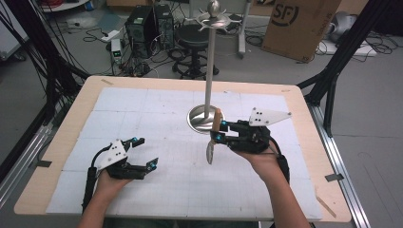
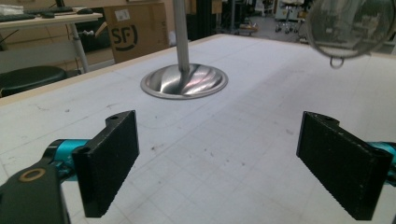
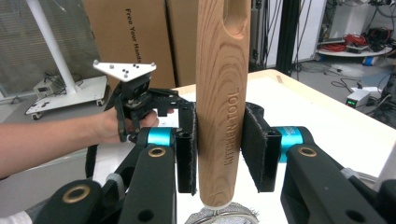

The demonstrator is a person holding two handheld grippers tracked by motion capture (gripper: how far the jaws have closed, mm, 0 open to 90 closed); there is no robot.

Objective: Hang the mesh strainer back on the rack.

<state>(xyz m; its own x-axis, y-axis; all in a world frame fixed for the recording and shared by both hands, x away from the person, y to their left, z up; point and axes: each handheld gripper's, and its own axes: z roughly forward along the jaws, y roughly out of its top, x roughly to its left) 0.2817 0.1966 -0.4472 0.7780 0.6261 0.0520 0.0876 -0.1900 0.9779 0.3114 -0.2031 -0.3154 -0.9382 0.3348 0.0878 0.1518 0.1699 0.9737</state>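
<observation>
Black pads of the right hand-held gripper (image 3: 218, 149) are clamped on the strainer's wooden handle (image 3: 220, 93), long axis upright, handle end up, mesh bowl (image 1: 209, 153) hanging down, above the surface (image 1: 142, 109) just before the stand's base (image 1: 202, 119). Left hand-held gripper (image 1: 142, 153) hovers near the left edge, jaws apart.

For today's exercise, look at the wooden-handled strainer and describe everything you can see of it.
The strainer has a light wooden handle with visible grain, a slot near its top end and lettering stamped down its side. At its lower end hangs a round wire-mesh bowl with a small loop on its rim. It is held upright above the table, beside the metal stand's base, handle clamped between the pads of the right tongs. Nothing else touches it.
</observation>
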